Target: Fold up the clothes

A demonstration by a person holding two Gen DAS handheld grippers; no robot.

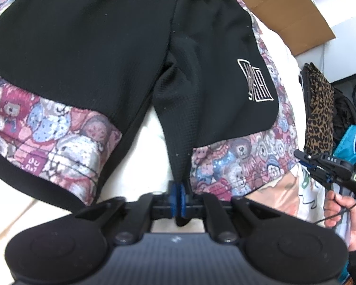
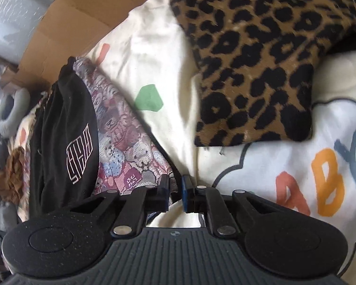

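Left gripper [image 1: 178, 196] pinching the black inner hem of spread shorts [image 1: 87, 54]; right gripper [image 2: 176, 191] clamped on their patterned outer corner.

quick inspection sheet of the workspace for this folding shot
surface: white printed sheet with coloured letters and a green shape, soft and creased.
job's things: black shorts with bear-print panels, laid flat, drawstring at the far waistband, white logo on one leg.
clutter: folded leopard-print garment lying on the sheet beside the shorts; teal garment at the edge.
grippers: left gripper shut on the shorts' black inner-leg fabric; right gripper closed around the hem corner of the bear-print leg.
cables: thin black cord running past the hand that holds the right gripper.
surroundings: cardboard box beyond the shorts; grey ring-shaped cushion far off.
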